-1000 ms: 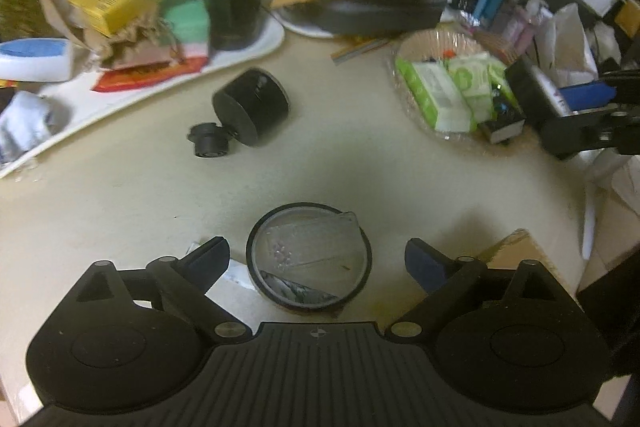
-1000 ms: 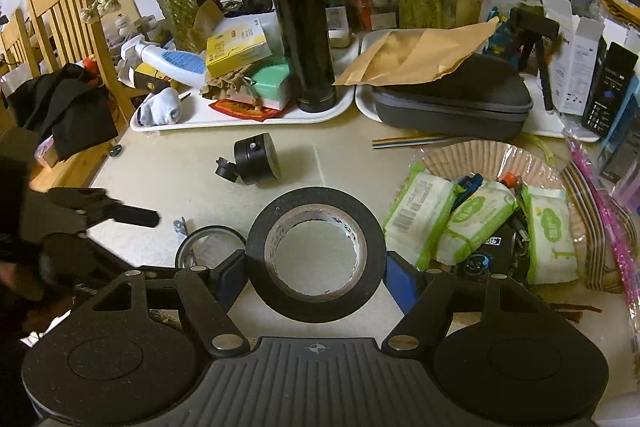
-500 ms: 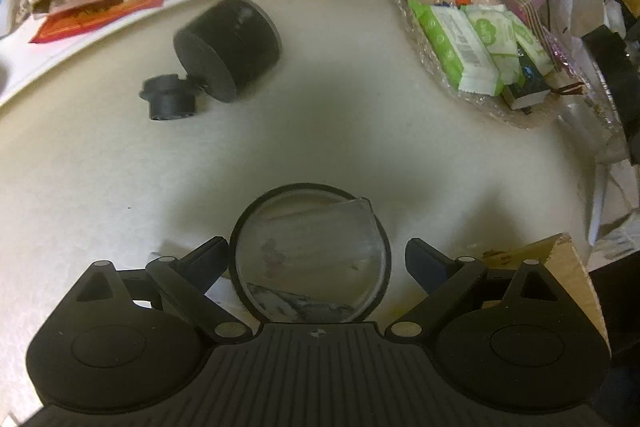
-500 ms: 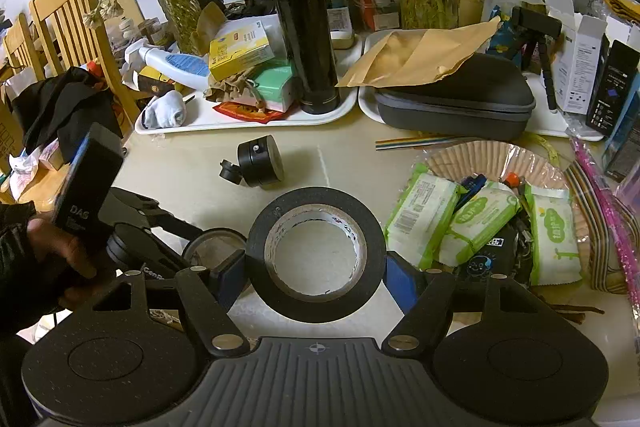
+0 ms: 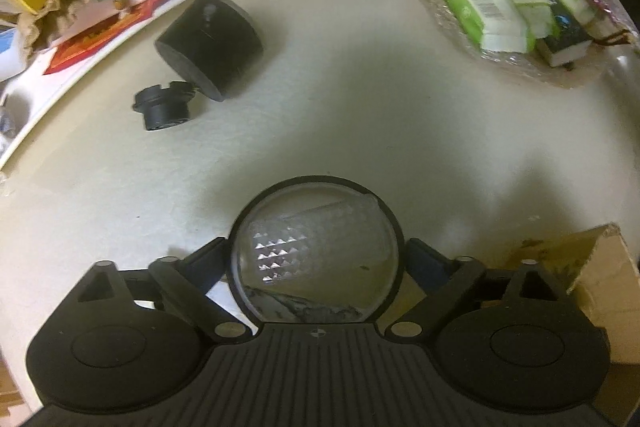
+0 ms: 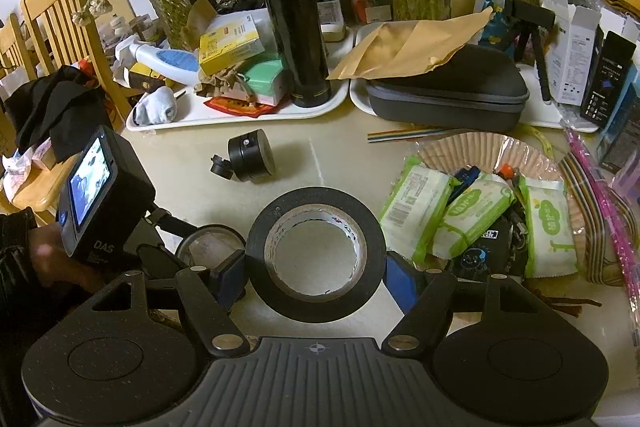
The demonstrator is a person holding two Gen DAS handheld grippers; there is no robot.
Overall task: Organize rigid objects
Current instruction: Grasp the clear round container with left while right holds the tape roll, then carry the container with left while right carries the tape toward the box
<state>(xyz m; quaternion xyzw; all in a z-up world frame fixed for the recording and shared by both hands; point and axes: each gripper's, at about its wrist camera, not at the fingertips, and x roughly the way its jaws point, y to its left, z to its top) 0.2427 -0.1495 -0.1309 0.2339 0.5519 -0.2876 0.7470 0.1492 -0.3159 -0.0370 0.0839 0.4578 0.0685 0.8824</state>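
A round lens with a black rim (image 5: 314, 251) lies flat on the cream table (image 5: 360, 107). My left gripper (image 5: 316, 255) points steeply down over it with a finger on either side; its jaws are closing, and the right pad still stands a sliver off the rim. In the right wrist view the same lens (image 6: 212, 241) shows at the left, beneath the left gripper's camera body (image 6: 100, 195) and a person's hand. My right gripper (image 6: 316, 277) is shut on a black tape roll (image 6: 316, 255), held flat just above the table.
A black cylinder (image 5: 210, 43) with a small black knob (image 5: 162, 109) lies beyond the lens. Behind it stand a cluttered white tray (image 6: 240, 117), a black flask (image 6: 296, 27) and a grey case (image 6: 444, 95). A basket of wipes packs (image 6: 480, 147) sits right; a cardboard box (image 5: 600, 287) near right.
My left gripper has come down and tipped further over the lens, which now fills the gap between its fingers; the fingers have drawn in slightly. The right gripper and tape roll have not moved.
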